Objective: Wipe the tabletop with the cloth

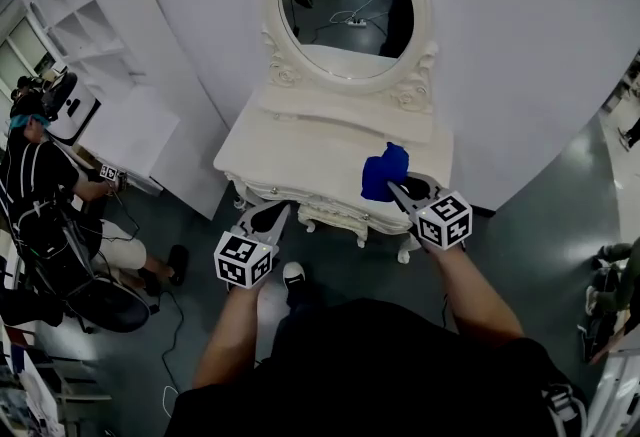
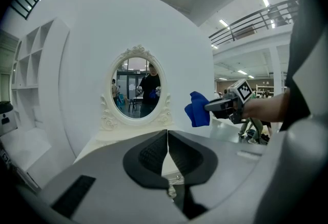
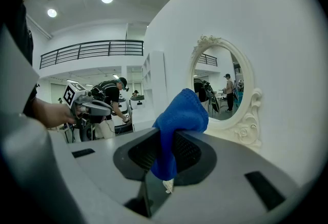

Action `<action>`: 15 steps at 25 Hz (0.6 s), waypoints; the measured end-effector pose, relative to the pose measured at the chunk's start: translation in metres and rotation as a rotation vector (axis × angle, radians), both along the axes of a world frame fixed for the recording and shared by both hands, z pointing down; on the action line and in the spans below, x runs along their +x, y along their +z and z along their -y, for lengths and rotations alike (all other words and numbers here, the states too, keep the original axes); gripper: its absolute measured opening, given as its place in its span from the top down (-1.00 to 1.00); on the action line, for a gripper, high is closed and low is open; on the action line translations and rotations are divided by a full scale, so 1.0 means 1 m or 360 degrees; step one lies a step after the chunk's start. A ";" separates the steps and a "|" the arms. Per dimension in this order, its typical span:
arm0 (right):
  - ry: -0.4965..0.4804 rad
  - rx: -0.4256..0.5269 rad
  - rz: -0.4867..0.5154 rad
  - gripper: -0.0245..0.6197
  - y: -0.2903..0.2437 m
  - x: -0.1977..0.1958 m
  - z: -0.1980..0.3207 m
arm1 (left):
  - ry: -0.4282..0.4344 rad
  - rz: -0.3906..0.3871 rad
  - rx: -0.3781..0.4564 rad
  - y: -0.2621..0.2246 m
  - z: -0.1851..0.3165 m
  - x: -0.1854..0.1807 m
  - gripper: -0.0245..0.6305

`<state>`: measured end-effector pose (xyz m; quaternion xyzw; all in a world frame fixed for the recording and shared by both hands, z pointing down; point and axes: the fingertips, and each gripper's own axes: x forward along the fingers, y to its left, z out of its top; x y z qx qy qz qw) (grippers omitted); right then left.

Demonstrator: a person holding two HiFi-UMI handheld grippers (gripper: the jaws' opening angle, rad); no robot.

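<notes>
The cloth (image 1: 385,172), a blue wad, is pinched tight in the right gripper's (image 1: 397,189) jaws and held over the right front of the tabletop (image 1: 300,160), seemingly just above it and not yet pressed down; gripped by one end like that, it leaves a loose bunch free to drag across the surface. The left gripper (image 1: 268,217) hangs empty off the front edge, jaws together, likely to stay out of the wiping path; the mirror (image 1: 345,0) stands behind.

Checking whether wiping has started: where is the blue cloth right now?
Head view: the blue cloth is pinched in the right claw, over the dressing table's right front.
</notes>
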<state>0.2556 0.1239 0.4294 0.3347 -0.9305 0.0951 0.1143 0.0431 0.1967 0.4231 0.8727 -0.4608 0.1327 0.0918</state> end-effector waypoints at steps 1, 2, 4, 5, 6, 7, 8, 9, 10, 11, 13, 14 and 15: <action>0.0003 -0.0002 -0.0003 0.75 0.001 -0.004 0.004 | 0.0000 -0.0003 0.0003 0.000 0.005 -0.005 0.88; 0.0007 -0.0002 -0.0006 0.75 0.002 -0.009 0.008 | 0.0001 -0.0006 0.0005 0.001 0.010 -0.010 0.88; 0.0013 -0.0001 -0.0016 0.75 0.006 -0.021 0.017 | 0.0007 -0.0009 0.0008 0.005 0.021 -0.022 0.88; 0.0017 0.0001 -0.0022 0.75 0.010 -0.027 0.022 | 0.0012 -0.0010 0.0011 0.009 0.027 -0.029 0.88; 0.0022 0.0002 -0.0025 0.75 0.013 -0.034 0.027 | 0.0017 -0.0011 0.0016 0.012 0.033 -0.035 0.88; 0.0028 0.0001 -0.0026 0.75 0.016 -0.041 0.033 | 0.0021 -0.0013 0.0021 0.016 0.040 -0.042 0.88; 0.0033 -0.0001 -0.0027 0.75 0.019 -0.049 0.039 | 0.0025 -0.0014 0.0026 0.018 0.048 -0.049 0.88; 0.0036 -0.0004 -0.0028 0.75 0.022 -0.057 0.046 | 0.0029 -0.0016 0.0027 0.020 0.056 -0.057 0.88; 0.0037 -0.0009 -0.0032 0.75 0.025 -0.065 0.053 | 0.0032 -0.0019 0.0026 0.023 0.064 -0.065 0.88; 0.0038 -0.0013 -0.0037 0.75 0.027 -0.073 0.060 | 0.0036 -0.0022 0.0022 0.025 0.072 -0.073 0.88; 0.0042 -0.0023 -0.0049 0.75 0.030 -0.089 0.074 | 0.0039 -0.0027 0.0016 0.029 0.089 -0.090 0.88; 0.0045 -0.0028 -0.0055 0.75 0.032 -0.097 0.081 | 0.0040 -0.0030 0.0016 0.030 0.097 -0.098 0.88; 0.0048 -0.0033 -0.0061 0.75 0.033 -0.105 0.088 | 0.0040 -0.0033 0.0017 0.030 0.106 -0.107 0.88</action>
